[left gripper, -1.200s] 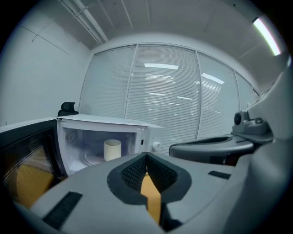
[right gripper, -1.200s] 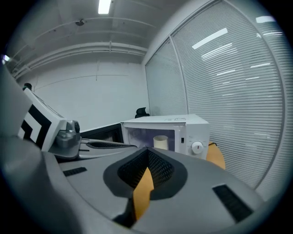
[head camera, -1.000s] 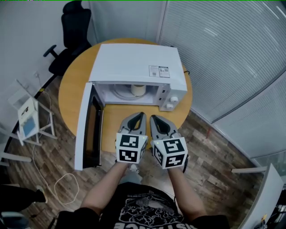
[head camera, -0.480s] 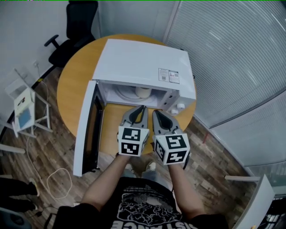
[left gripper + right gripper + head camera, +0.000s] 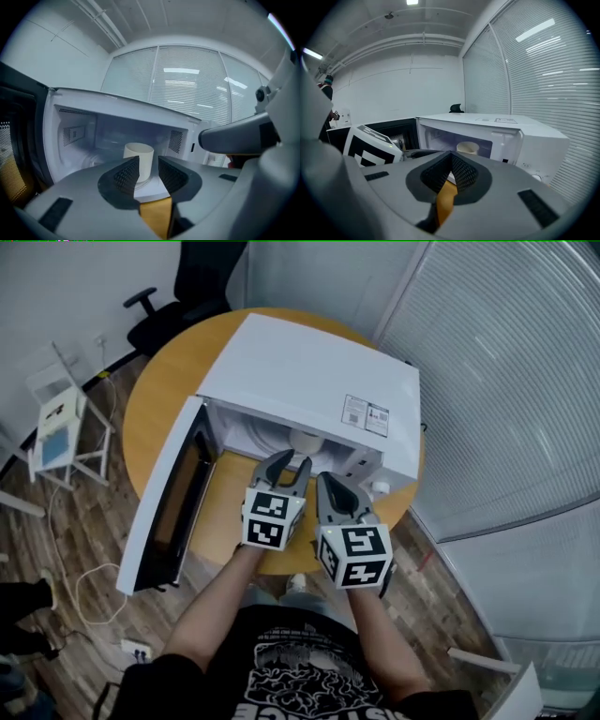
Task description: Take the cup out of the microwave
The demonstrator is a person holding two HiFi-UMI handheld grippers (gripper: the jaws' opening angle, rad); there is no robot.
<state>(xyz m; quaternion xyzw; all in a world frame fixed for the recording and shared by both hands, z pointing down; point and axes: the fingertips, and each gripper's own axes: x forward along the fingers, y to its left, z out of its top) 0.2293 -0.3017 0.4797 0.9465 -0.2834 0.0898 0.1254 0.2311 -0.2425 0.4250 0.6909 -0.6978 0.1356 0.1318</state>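
A pale cup (image 5: 306,438) (image 5: 139,157) (image 5: 467,148) stands upright on the turntable inside the white microwave (image 5: 319,381) (image 5: 520,136), whose door (image 5: 164,498) hangs open to the left. My left gripper (image 5: 288,465) (image 5: 148,168) is at the mouth of the microwave. Its jaws are opening, a narrow gap shows, and nothing is between them. The cup sits a little beyond the tips, in line with the gap. My right gripper (image 5: 329,482) (image 5: 451,158) hovers just right of the left one, over the table in front of the control panel, jaws shut and empty.
The microwave rests on a round wooden table (image 5: 155,418). A black office chair (image 5: 202,282) stands behind it, a small white rack (image 5: 58,427) to the left, and a cable (image 5: 80,587) lies on the wood floor. Blinds (image 5: 506,381) line the right side.
Both grippers have moved forward toward the microwave opening, the left one further. The left jaws, shut before, now stand slightly apart.
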